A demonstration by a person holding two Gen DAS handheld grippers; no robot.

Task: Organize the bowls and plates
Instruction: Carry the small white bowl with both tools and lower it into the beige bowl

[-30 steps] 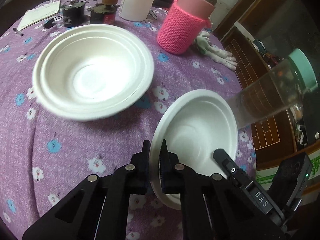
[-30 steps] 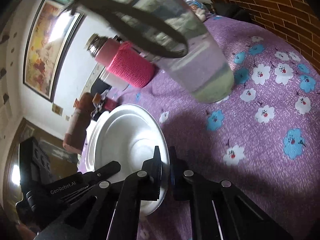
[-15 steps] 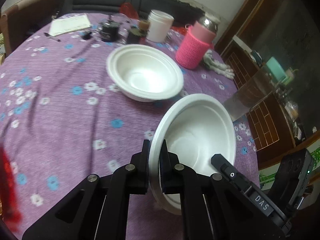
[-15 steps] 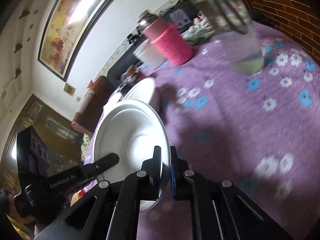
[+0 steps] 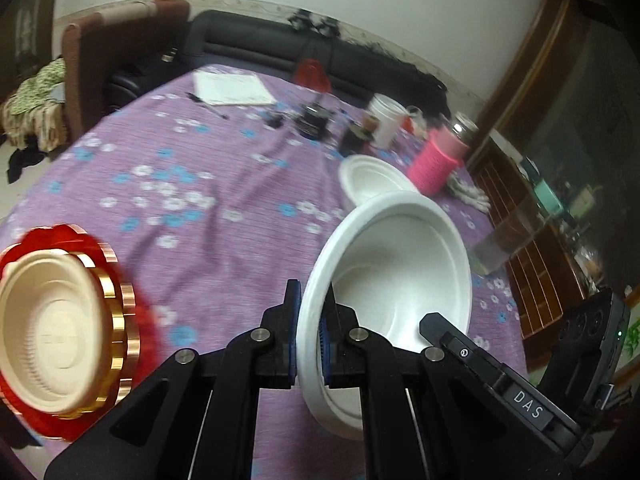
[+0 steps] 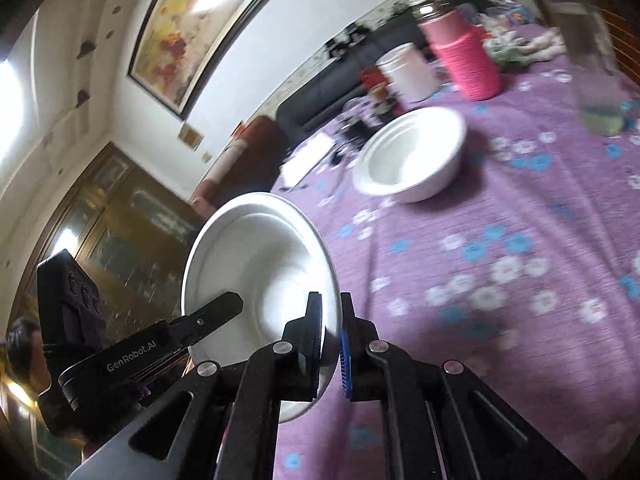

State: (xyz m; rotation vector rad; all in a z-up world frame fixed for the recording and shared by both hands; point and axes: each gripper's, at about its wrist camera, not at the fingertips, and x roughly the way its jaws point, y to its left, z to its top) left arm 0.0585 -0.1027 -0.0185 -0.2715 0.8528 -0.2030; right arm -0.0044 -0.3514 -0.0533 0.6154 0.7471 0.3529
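Bowl, white, thin-walled and smooth, hangs tilted above the purple flowered tablecloth, its rim pinched on opposite sides by the left tongs and the right tongs. Uneven pulling could buckle or tear that light rim; another bowl sits well ahead.

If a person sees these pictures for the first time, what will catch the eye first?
First, the white round foam bowl, held in the air above the purple flowered tablecloth with both grippers' jaws shut on opposite sides of its rim. Next, the red and gold plate stack with a cream dish on top at the near left edge, and the bright pink knitted bottle sleeve at the far right.
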